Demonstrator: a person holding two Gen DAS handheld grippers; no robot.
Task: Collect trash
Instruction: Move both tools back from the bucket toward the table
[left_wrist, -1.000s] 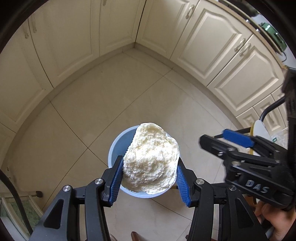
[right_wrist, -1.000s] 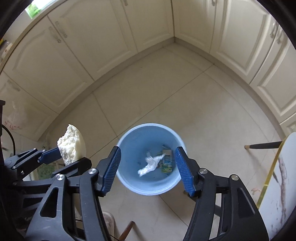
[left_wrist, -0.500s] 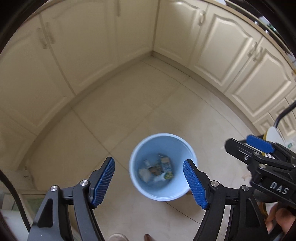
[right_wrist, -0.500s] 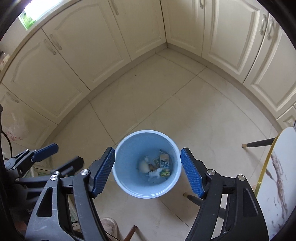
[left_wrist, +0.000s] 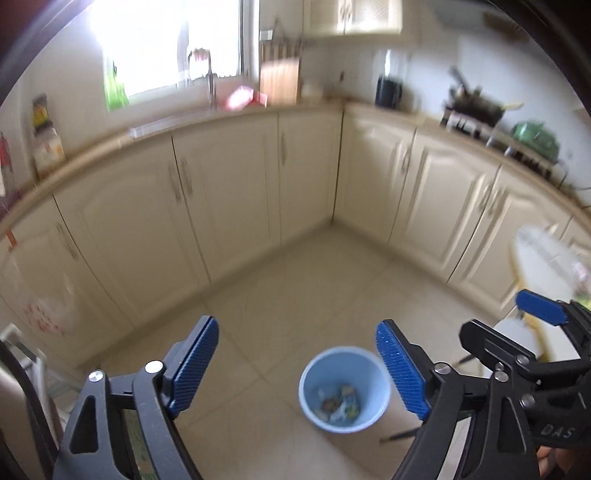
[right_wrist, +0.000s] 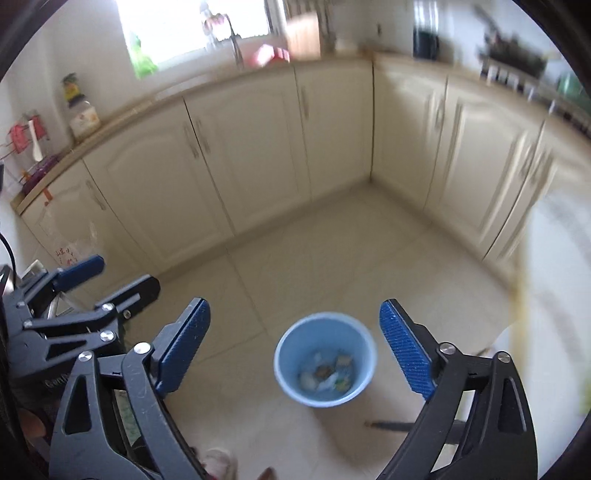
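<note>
Kitchen floor with a blue bin holding scraps of trash. Left gripper and right gripper hang above it, jaws just opened wide, nothing between them. Drop-off looks done. Next move, likely: turn toward the white table for more litter.

1. We see cream cabinets meeting in a corner.
2. Pale tiled floor lies below.
3. A bright window lights the countertop.
</note>
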